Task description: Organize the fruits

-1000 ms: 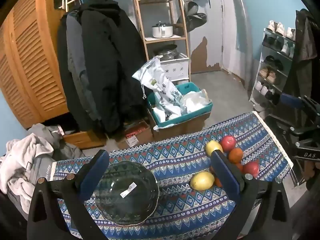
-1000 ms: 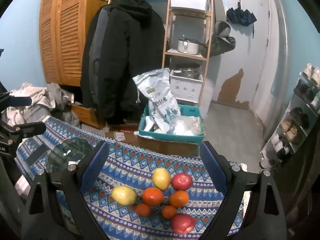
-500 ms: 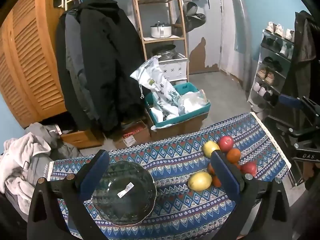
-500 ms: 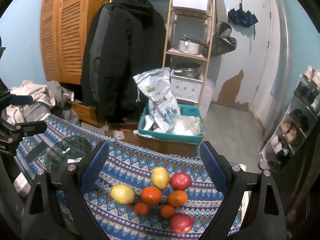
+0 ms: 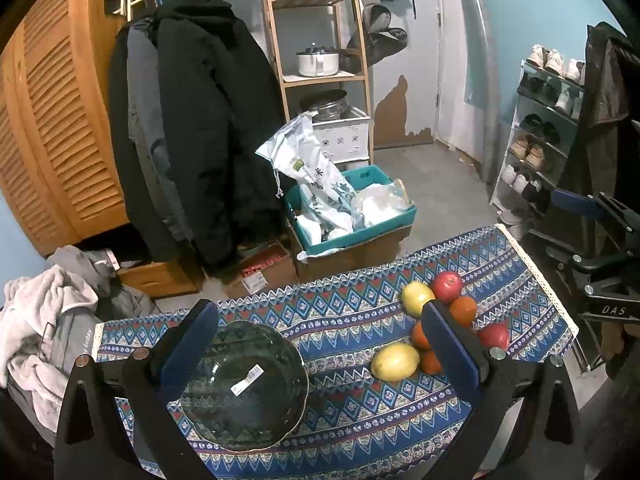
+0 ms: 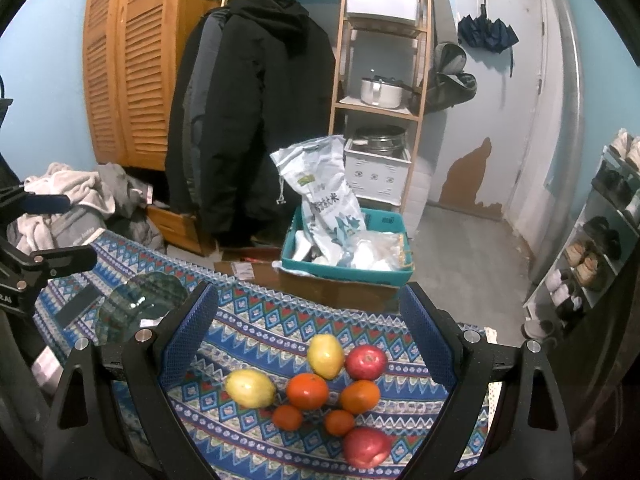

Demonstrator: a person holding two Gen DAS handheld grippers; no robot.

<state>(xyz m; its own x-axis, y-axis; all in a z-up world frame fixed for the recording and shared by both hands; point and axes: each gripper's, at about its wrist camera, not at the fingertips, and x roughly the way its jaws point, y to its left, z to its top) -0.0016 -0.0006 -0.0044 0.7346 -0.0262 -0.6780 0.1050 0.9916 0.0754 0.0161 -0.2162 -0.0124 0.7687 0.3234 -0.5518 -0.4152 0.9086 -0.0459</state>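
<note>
Both grippers, left (image 5: 316,356) and right (image 6: 308,344), have fingers spread wide and hold nothing. The fruits (image 6: 316,390) lie clustered on the cloth (image 6: 256,320) below the right gripper. The bowl (image 5: 244,386) beneath the left gripper holds no fruit, so sorting has not started.

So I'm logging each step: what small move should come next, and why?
Probably lower the open right claw onto the nearer lemon. All the fruit sits loose on the cloth, the glass bowl holds nothing, and that lemon lies closest to the bowl.
</note>
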